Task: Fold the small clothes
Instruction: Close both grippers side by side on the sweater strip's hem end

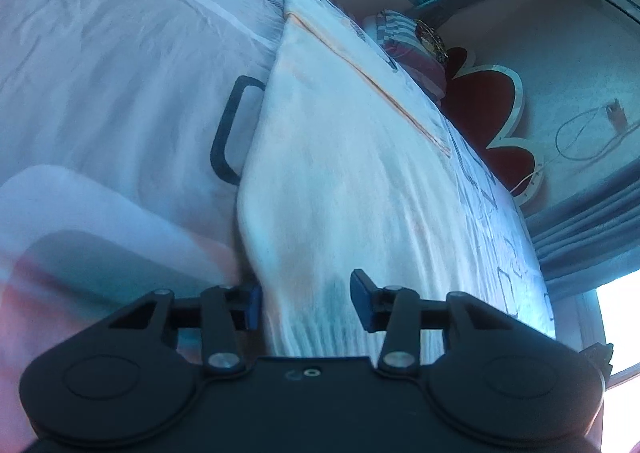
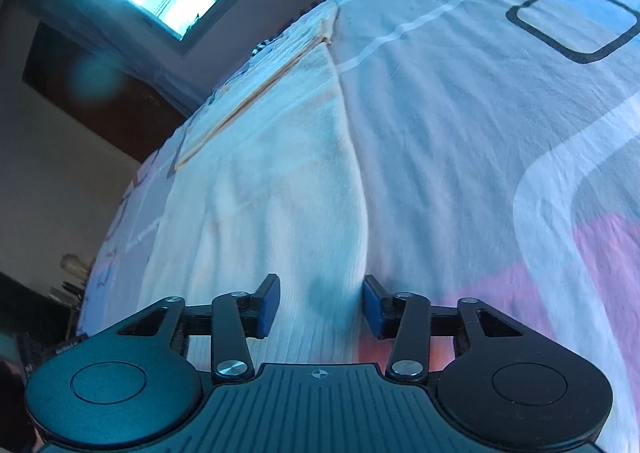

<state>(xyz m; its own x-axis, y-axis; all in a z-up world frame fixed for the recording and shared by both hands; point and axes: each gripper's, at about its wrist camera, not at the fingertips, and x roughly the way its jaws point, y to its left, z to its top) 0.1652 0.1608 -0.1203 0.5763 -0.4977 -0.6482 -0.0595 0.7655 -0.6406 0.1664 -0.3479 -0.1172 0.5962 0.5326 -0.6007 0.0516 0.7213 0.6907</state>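
On the bed (image 1: 100, 65), the near corners of the cloth (image 1: 340, 173) are straddled by the half-spread left gripper (image 1: 306, 301) and right gripper (image 2: 320, 307), and should be pinched evenly before lifting.

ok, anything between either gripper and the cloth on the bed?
Nothing visible. The white cloth lies flat on the bedsheet, and its near edge already sits between the open jaws of the left gripper and the right gripper. No pad is seen pressing on it yet.
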